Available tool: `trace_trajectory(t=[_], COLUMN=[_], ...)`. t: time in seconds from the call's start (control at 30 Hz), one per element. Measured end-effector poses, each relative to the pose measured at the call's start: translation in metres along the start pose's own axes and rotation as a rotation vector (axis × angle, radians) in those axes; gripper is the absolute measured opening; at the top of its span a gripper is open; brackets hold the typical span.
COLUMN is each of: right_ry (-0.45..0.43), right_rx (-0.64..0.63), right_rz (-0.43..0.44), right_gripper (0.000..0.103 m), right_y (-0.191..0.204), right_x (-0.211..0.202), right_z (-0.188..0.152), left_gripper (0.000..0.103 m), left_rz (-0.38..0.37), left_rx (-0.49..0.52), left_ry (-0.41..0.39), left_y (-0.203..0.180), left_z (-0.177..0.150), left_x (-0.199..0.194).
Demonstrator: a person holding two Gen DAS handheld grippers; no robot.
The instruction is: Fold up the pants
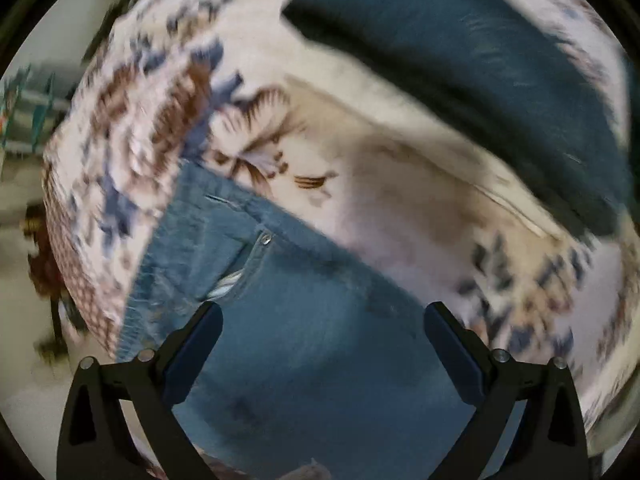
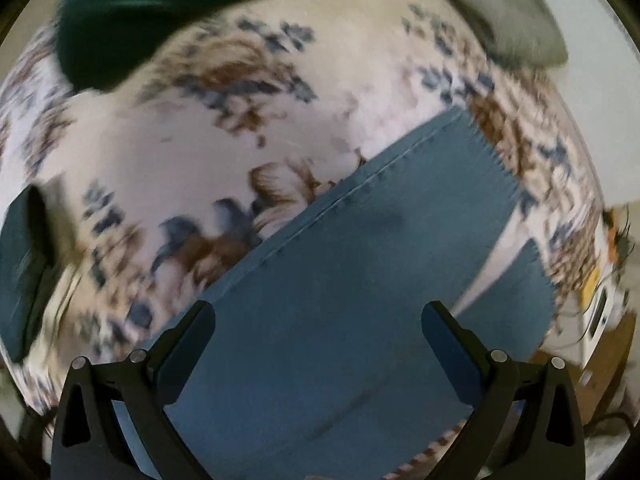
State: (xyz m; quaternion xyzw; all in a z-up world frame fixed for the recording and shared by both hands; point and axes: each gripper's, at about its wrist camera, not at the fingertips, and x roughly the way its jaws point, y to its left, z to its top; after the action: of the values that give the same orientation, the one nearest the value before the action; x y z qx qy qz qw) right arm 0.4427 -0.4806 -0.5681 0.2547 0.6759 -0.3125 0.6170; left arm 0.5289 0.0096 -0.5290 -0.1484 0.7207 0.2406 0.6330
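Observation:
Blue denim pants lie flat on a floral bedspread. In the left wrist view I see the waist end (image 1: pixel 248 248) with a metal rivet and a pocket. My left gripper (image 1: pixel 322 320) is open and empty just above the denim. In the right wrist view I see the two legs (image 2: pixel 360 264) with frayed hems towards the upper right. My right gripper (image 2: pixel 318 318) is open and empty over the leg fabric. Both views are blurred by motion.
The bedspread (image 1: pixel 360 184) is white with brown and blue flowers. A dark teal pillow (image 1: pixel 480 48) lies beyond the pants; it also shows in the right wrist view (image 2: pixel 132 12). A grey cloth (image 2: pixel 516 16) lies at the far corner. Clutter (image 2: pixel 600 304) sits beyond the bed's right edge.

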Motion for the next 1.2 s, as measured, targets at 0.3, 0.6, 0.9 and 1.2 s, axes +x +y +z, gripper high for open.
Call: trace_trajectory(t=[0.3,0.6,0.9,1.2], right_ry=[0.102,0.144,0.188,0.064], right_rx=[0.183,0.195,0.212,0.154], right_rz=[-0.048,-0.045,0.022,0.116], right_gripper=[0.103,0.095,0.014,0.007], right_y=[-0.019,-0.013,-0.029,-0.07], right_x=[0.089,0.12,0.133,0.066], right_z=[0.054,0.065,0.049,-0.007], left_gripper=[0.102,0.093,0.02,0.019], left_rz=[0.11,0.024,-0.211,-0.49], left_rx=[-0.211,-0.273,-0.325,-0.329], left_ry=[0.112,0.101,-0.027,-0.137], left_y=[0.027,0.038,0.085,0.147], left_z=[0.035,0.045,0.046,0.02], left_x=[0.07,0.079,0.045,-0.023])
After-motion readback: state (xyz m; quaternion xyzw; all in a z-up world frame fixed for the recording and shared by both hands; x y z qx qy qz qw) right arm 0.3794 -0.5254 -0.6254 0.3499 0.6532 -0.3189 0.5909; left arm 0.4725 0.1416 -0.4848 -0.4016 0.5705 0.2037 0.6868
